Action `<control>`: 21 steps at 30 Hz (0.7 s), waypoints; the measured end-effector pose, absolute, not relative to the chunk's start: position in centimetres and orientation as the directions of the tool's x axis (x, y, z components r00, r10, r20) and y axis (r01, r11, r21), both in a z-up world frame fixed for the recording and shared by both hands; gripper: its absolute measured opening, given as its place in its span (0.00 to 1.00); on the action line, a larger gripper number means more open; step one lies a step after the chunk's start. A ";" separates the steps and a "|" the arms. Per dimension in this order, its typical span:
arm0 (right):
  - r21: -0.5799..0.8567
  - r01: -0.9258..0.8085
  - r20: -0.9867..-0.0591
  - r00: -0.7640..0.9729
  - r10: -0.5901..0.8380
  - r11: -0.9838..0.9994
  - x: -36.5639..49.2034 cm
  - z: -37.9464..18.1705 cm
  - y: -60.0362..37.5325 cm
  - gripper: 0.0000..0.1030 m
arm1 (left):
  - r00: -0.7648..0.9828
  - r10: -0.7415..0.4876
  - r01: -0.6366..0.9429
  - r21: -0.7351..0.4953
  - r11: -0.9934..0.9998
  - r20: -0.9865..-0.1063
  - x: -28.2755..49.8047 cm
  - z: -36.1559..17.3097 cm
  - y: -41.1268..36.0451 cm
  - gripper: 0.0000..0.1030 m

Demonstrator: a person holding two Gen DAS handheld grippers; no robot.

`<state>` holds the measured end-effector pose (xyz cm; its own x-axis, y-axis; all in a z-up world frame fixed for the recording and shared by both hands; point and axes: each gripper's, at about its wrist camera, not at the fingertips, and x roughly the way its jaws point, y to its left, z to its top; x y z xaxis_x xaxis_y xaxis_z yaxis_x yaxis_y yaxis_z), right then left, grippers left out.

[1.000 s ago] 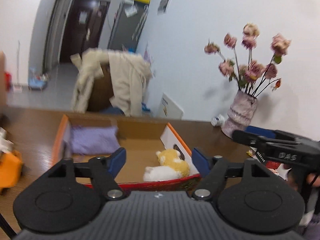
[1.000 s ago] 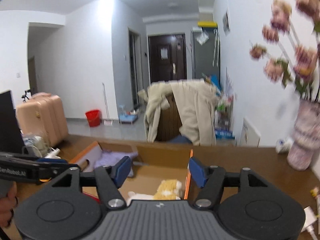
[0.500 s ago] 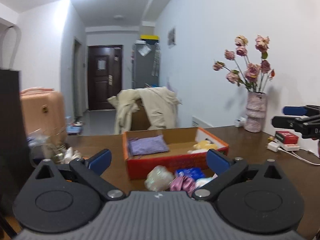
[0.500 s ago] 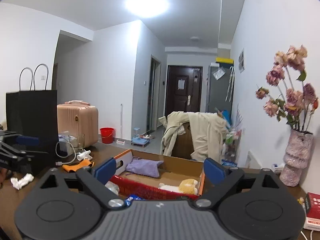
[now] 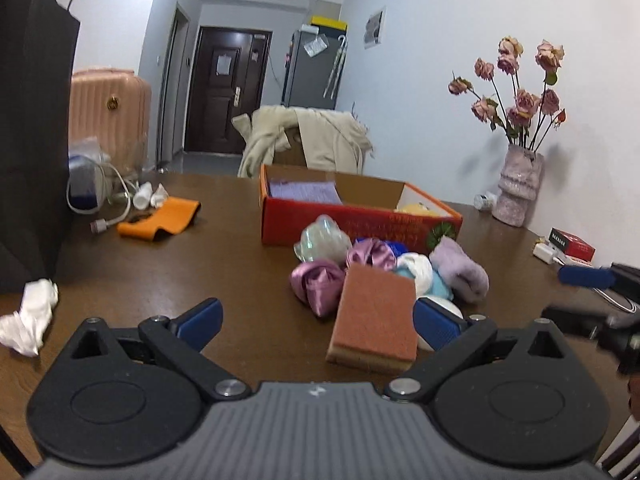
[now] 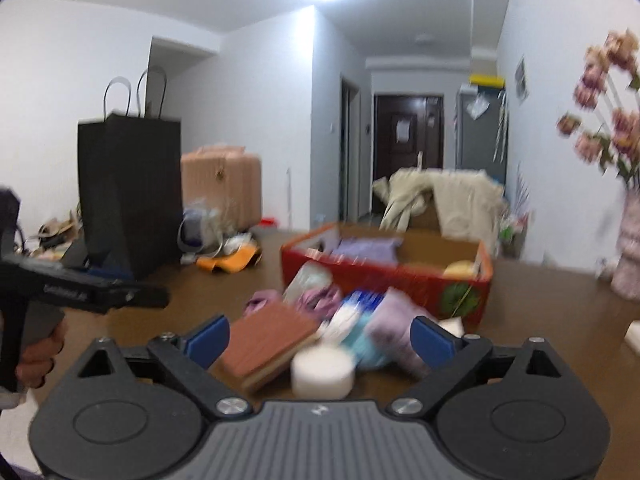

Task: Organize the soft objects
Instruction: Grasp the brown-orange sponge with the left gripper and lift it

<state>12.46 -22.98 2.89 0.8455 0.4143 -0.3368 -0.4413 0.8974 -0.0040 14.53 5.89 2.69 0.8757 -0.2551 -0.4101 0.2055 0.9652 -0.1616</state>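
Observation:
A red cardboard box (image 5: 360, 220) on the brown table holds a folded purple cloth (image 5: 304, 192) and a yellow plush (image 5: 416, 208). In front of it lies a pile of soft things: a brown sponge (image 5: 374, 320), purple satin scrunchies (image 5: 316, 280), a lilac sock (image 5: 460, 270), a clear plastic bag (image 5: 324, 240) and a white round pad (image 6: 322, 372). My left gripper (image 5: 320, 320) is open just short of the sponge and holds nothing. My right gripper (image 6: 321, 336) is low before the pile; its jaws are opening, with the sponge (image 6: 272, 340) and the pad lying between them untouched.
A tall black paper bag (image 5: 32, 120) stands at the left, with cables and an orange cloth (image 5: 160, 222) beside it. A crumpled tissue (image 5: 30, 316) lies at the near left. A vase of dried roses (image 5: 516, 188) and a red packet (image 5: 570, 242) are at the right.
Both grippers drew back from over the box and sank toward the table, so the pile now lies before them. Both pairs of jaws opened wider.

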 end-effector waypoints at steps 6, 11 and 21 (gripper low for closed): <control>0.057 -0.438 -0.389 0.818 0.424 0.897 13.8 2.2 -22.2 0.85 | 0.850 -0.304 0.228 -0.221 0.948 -0.431 15.6 0.8 5.8 1.00; 0.134 -0.409 -0.405 0.809 0.427 0.903 17.1 1.5 -21.2 0.59 | 0.809 -0.354 0.257 -0.258 0.931 -0.469 18.4 -0.7 5.5 1.00; 0.127 -0.448 -0.440 0.774 0.455 0.885 24.7 0.9 -18.0 0.48 | 0.714 -0.407 0.196 -0.395 0.897 -0.570 21.0 -2.1 5.3 0.57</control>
<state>24.70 -18.00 0.86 0.7743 0.4550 -0.4397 -0.4478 0.8850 0.1272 21.03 5.35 -2.05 0.7137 -0.4068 -0.5701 0.1957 0.8974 -0.3954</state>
